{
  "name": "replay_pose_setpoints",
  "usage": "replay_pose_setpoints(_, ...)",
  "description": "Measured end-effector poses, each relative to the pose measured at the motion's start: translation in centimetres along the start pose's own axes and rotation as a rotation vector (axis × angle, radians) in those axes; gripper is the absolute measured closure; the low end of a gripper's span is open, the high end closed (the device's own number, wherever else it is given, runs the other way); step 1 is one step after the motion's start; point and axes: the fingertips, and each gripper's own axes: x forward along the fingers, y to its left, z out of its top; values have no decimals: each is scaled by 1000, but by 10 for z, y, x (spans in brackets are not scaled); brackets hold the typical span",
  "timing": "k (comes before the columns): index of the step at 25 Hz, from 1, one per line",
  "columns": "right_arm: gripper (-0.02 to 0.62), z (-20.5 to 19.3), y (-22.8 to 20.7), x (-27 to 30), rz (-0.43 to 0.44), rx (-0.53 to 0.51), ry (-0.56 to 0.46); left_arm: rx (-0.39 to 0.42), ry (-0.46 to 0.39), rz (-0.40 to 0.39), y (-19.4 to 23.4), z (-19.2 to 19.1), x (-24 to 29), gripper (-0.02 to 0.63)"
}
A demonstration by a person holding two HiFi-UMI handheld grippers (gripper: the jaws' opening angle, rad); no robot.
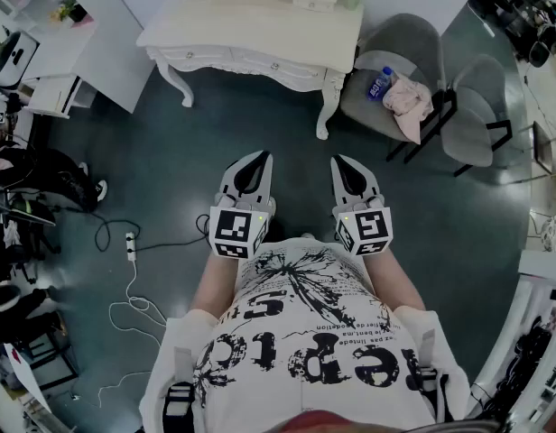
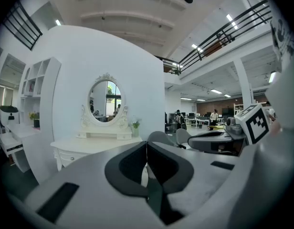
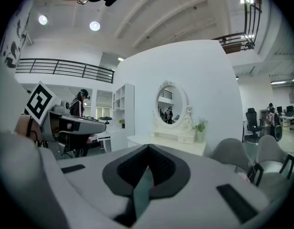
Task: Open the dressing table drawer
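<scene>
The white dressing table [image 1: 251, 27] stands against the far wall, its drawer fronts [image 1: 260, 63] closed with small knobs. In the left gripper view the table [image 2: 89, 147] carries an oval mirror [image 2: 105, 101]; the right gripper view shows the same table [image 3: 168, 144] and mirror [image 3: 170, 104]. My left gripper [image 1: 263, 158] and right gripper [image 1: 339, 161] hover side by side close to my body, well short of the table. Both are shut with nothing between the jaws, as seen at the left gripper [image 2: 146, 144] and right gripper [image 3: 148, 148].
Two grey chairs [image 1: 400, 57] stand right of the table, one holding a bottle [image 1: 379, 82] and a pink cloth [image 1: 409, 100]. White shelving [image 1: 52, 34] is at far left. Cables and a power strip [image 1: 129, 246] lie on the dark floor at left.
</scene>
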Motion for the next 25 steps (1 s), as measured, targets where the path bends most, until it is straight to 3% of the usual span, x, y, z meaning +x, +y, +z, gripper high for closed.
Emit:
replay_pose_setpoints(15, 578, -2, 2, 16, 11, -6, -14, -41, 32, -20, 10, -14, 16, 586)
replay_pose_setpoints(25, 578, -3, -15, 96, -58, 2, 34, -69, 42, -31, 82, -17, 68, 586)
